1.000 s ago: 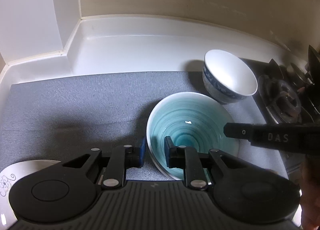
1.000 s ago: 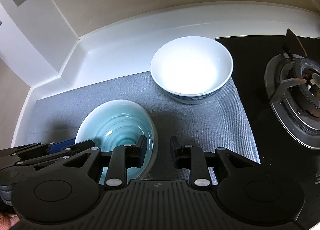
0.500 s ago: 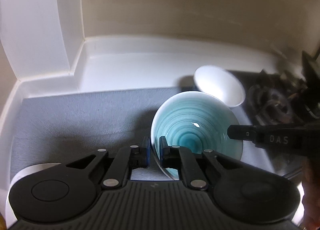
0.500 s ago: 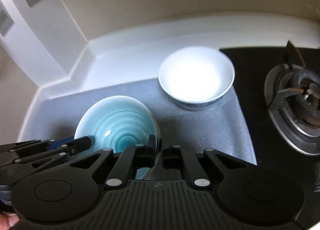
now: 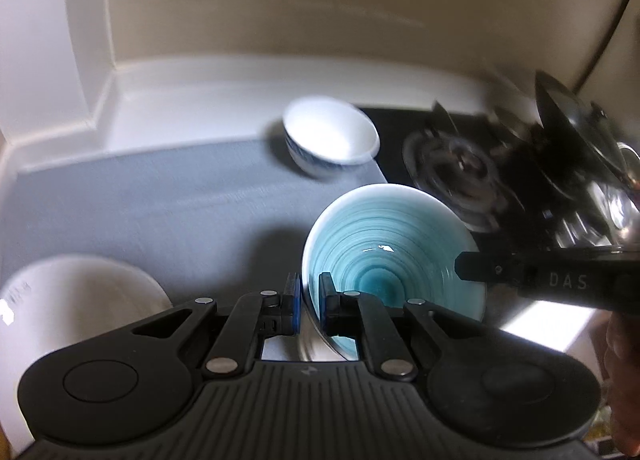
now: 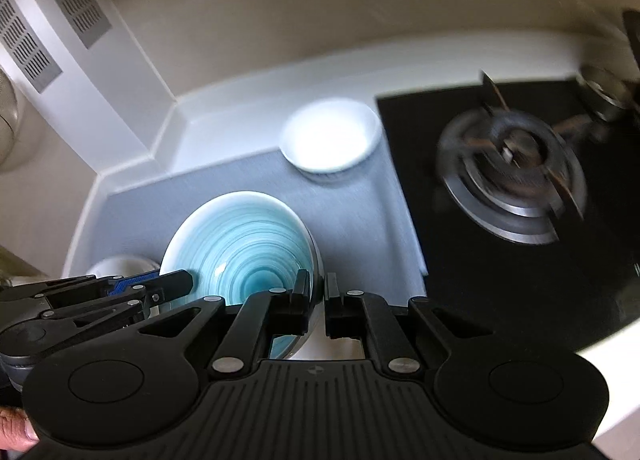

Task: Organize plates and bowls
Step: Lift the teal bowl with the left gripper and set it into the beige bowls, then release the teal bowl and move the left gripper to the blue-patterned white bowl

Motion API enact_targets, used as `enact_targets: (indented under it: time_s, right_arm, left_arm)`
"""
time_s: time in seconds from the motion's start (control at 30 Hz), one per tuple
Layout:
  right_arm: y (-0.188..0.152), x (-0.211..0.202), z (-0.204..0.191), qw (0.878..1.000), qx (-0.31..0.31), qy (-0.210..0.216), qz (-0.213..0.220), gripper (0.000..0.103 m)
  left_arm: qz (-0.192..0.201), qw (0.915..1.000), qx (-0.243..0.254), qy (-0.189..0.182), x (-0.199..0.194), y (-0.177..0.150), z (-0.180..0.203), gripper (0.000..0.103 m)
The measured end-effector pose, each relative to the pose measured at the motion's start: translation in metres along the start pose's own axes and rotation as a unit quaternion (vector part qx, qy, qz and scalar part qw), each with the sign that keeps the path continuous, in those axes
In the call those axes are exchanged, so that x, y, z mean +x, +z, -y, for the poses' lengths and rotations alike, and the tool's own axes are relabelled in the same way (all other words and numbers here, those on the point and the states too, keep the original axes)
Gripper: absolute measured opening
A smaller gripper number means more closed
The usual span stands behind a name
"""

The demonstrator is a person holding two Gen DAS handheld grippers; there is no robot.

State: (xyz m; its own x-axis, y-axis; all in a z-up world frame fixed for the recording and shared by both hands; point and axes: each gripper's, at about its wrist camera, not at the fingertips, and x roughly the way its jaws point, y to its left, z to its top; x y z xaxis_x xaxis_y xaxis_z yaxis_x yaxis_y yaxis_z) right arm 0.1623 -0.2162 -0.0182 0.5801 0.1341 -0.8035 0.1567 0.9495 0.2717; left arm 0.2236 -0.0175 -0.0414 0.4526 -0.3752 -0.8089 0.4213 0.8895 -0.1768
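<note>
Two claws are clamped on one teal swirl bowl (image 5: 384, 256), holding it up off the grey mat (image 5: 160, 199). Left claw (image 5: 309, 300) pinches the bowl's left rim, right claw (image 6: 318, 302) has the opposite edge, both squeezed down tight on the thin wall. Behind it, a white bowl (image 5: 332, 139) sits at the mat's far corner, right beside the gas burner (image 6: 516, 167). Another white dish (image 5: 72, 300) sits near-left on the desk.

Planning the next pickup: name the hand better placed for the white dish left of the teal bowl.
Left. The white dish lies beside the left gripper; from the right gripper it sits beyond the teal bowl, whose rim both sets of jaws clamp.
</note>
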Motion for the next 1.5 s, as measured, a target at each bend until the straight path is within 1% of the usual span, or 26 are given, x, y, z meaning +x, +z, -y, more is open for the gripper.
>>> enact_targets:
  time_s: [0.13, 0.3, 0.4, 0.53, 0.6, 0.77, 0.87, 0.93, 0.97, 1.0, 1.03, 1.17, 1.27, 1.37, 1.43, 1.5]
  right_arm:
    - [-0.014, 0.006, 0.011, 0.999, 0.011, -0.012, -0.032, 0.008]
    - [-0.022, 0.018, 0.009, 0.998, 0.008, -0.026, -0.057, 0.007]
    - [-0.025, 0.024, 0.011, 0.997, 0.01, -0.033, -0.07, 0.007]
    - [-0.027, 0.03, 0.012, 0.996, 0.014, -0.034, -0.076, 0.007]
    - [-0.029, 0.033, 0.012, 0.996, 0.016, -0.033, -0.079, 0.007]
    - [-0.034, 0.033, 0.01, 0.997, 0.006, -0.035, -0.072, 0.007]
    - [-0.033, 0.034, 0.01, 0.997, 0.004, -0.035, -0.074, 0.007]
    - [-0.033, 0.034, 0.012, 0.996, 0.012, -0.032, -0.078, 0.008]
    - [-0.033, 0.033, 0.012, 0.996, 0.015, -0.029, -0.079, 0.01]
    - [-0.033, 0.032, 0.012, 0.997, 0.016, -0.027, -0.077, 0.011]
    - [-0.033, 0.029, 0.012, 0.997, 0.015, -0.027, -0.072, 0.011]
    - [-0.032, 0.014, 0.013, 0.998, 0.013, -0.022, -0.05, 0.011]
    - [-0.032, 0.003, 0.017, 0.999, 0.021, -0.022, -0.031, 0.011]
    - [-0.033, -0.009, 0.02, 0.999, 0.023, -0.023, -0.013, 0.011]
    - [-0.034, -0.017, 0.024, 0.999, 0.025, -0.029, -0.001, 0.011]
    - [-0.034, -0.024, 0.025, 0.999, 0.02, -0.045, 0.005, 0.011]
  left_arm:
    - [-0.039, 0.9992, -0.008, -0.004, 0.016, -0.011, 0.0, 0.009]
    - [-0.065, 0.9978, -0.01, -0.008, 0.026, -0.019, -0.001, 0.009]
    - [-0.062, 0.9981, 0.002, -0.004, 0.028, -0.023, 0.001, 0.009]
    - [-0.067, 0.9978, 0.001, -0.003, 0.032, -0.028, -0.002, 0.009]
    - [-0.06, 0.9982, 0.001, -0.006, 0.031, -0.028, -0.003, 0.009]
    - [-0.054, 0.9985, 0.006, -0.01, 0.03, -0.029, -0.003, 0.009]
    - [-0.055, 0.9983, 0.003, -0.017, 0.029, -0.027, -0.005, 0.011]
    - [-0.047, 0.9987, 0.003, -0.021, 0.024, -0.024, -0.008, 0.017]
    - [-0.04, 0.9989, 0.005, -0.022, 0.02, -0.021, -0.008, 0.026]
    - [-0.031, 0.9992, 0.006, -0.025, 0.016, -0.017, -0.01, 0.033]
    - [-0.021, 0.9994, 0.004, -0.027, 0.011, -0.013, -0.013, 0.035]
    - [0.022, 0.9989, -0.011, -0.039, 0.001, 0.013, -0.024, 0.036]
    - [0.047, 0.9978, -0.029, -0.037, 0.01, 0.035, -0.033, 0.036]
    - [0.061, 0.9969, -0.038, -0.031, 0.034, 0.059, -0.036, 0.036]
    - [0.06, 0.997, -0.043, -0.024, 0.056, 0.072, -0.037, 0.036]
    - [0.052, 0.9968, -0.057, -0.019, 0.078, 0.083, -0.04, 0.036]
